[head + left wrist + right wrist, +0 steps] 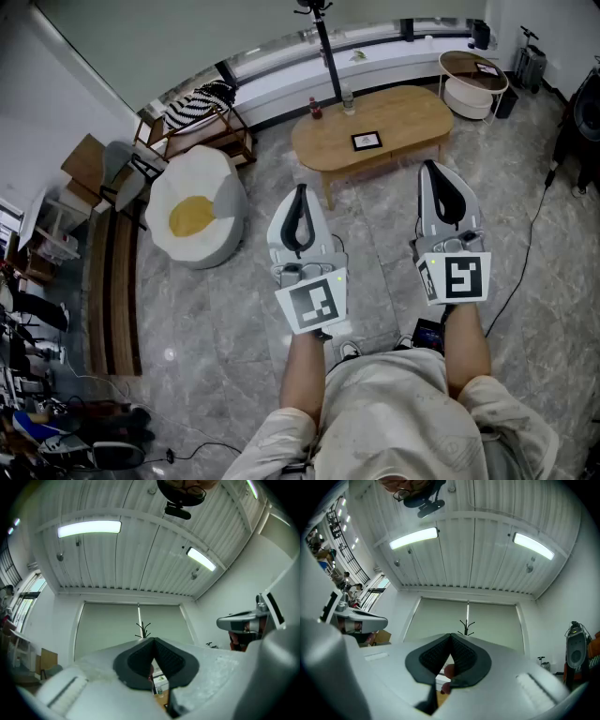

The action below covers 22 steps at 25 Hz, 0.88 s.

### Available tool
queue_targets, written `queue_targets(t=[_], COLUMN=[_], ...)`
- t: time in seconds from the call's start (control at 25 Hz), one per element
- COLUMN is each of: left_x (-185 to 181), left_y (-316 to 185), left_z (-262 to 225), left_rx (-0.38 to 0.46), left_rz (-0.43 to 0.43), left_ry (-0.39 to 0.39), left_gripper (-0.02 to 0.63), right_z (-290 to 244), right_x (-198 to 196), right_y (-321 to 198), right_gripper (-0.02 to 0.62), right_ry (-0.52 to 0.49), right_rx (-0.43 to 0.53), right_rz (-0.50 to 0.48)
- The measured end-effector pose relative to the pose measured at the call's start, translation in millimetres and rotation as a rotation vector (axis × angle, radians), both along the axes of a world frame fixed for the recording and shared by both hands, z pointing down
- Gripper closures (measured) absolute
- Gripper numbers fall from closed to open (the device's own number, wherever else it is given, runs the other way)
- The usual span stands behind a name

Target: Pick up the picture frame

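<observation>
A small black picture frame [367, 142] lies flat on the oval wooden coffee table [412, 117], far ahead of both grippers. My left gripper [300, 194] and my right gripper [433, 171] are held side by side over the floor, well short of the table, each shut with nothing between the pads. Both gripper views tilt upward. In the left gripper view the left gripper [153, 641] has its black pads [171, 660] meeting at the tip. The right gripper [450, 637] looks the same in its own view, with its black pads [461, 660] touching.
On the table stand a dark-red bottle [315, 109] and a clear cup [348, 99] beside a black tripod pole [327, 56]. A fried-egg beanbag [197, 217] sits at the left, a round white side table [473, 82] at the right. A black cable [525, 244] trails over the marble floor.
</observation>
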<state>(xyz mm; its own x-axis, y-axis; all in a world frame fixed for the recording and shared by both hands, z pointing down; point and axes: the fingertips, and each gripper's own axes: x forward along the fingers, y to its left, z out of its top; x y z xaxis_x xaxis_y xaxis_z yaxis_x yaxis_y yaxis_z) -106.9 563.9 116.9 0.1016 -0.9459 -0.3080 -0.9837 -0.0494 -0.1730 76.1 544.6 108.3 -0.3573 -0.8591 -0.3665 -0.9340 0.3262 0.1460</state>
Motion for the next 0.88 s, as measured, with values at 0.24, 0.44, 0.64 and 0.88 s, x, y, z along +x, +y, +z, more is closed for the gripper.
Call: queue_targets(t=[0.24, 0.44, 0.64, 0.88], left_x=[13.7, 38.1, 56.7, 92.4], left_y=[-6.8, -12.0, -18.5, -25.5], left_z=[5.8, 3.4, 5.0, 18.0], left_rx=[-0.003, 0.018, 0.02, -0.004], left_rz=[-0.001, 0.036, 0.033, 0.041], left_ry=[-0.024, -0.02, -0.015, 0.0], left_gripper=[0.604, 0.603, 0.603, 0.603], right_z=[3.6, 7.0, 13.7, 28.6], right_x=[14.1, 33.0, 52.1, 79.3], right_y=[-4.6, -11.7, -18.4, -23.5], right_gripper=[0.594, 0.594, 0.594, 0.594], right_ry=[0.004, -0.003, -0.006, 0.028], right_rx=[-0.011, -0.023, -0.036, -0.065], right_rz=[0.01, 0.011, 0.01, -0.008])
